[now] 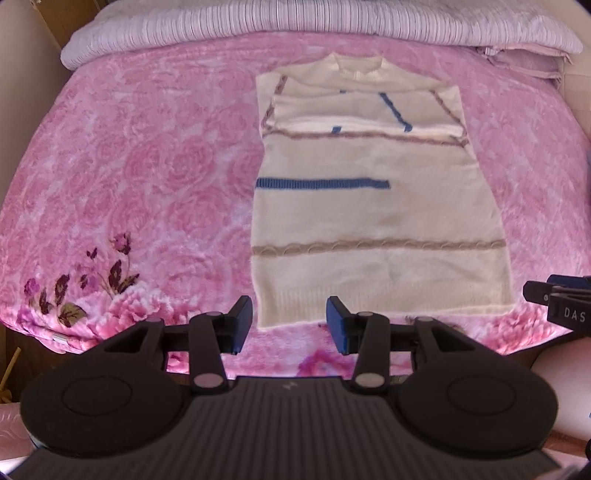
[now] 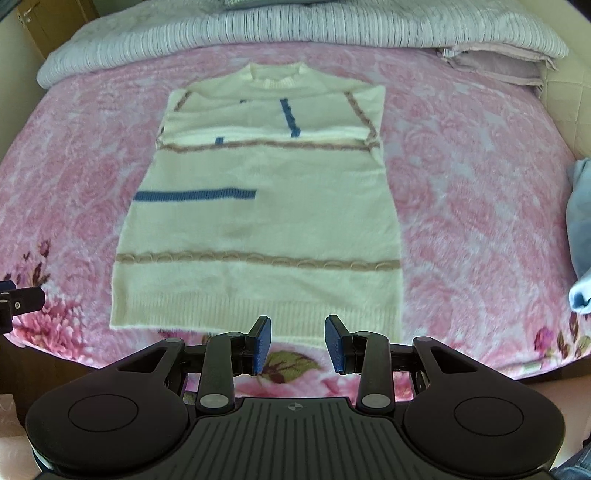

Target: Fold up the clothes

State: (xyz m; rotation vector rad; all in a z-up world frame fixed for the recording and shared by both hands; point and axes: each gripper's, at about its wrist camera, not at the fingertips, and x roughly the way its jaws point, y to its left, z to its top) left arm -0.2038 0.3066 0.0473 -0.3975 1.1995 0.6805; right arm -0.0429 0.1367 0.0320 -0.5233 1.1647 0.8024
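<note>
A cream knit sweater (image 1: 376, 206) with blue and tan stripes lies flat on the pink bed, collar far, hem near; its sleeves are folded in across the chest. It also shows in the right wrist view (image 2: 258, 221). My left gripper (image 1: 290, 323) is open and empty, hovering just before the hem's left corner. My right gripper (image 2: 298, 341) is open and empty, just before the hem's right part. The right gripper's tip shows at the left view's edge (image 1: 557, 299), and the left gripper's tip shows at the right view's edge (image 2: 18, 301).
The pink rose-patterned blanket (image 1: 147, 166) covers the bed. A folded white striped quilt (image 2: 295, 26) lies along the far side, with a folded pinkish cloth (image 2: 495, 66) at the far right. A light blue garment (image 2: 580, 236) lies at the right edge.
</note>
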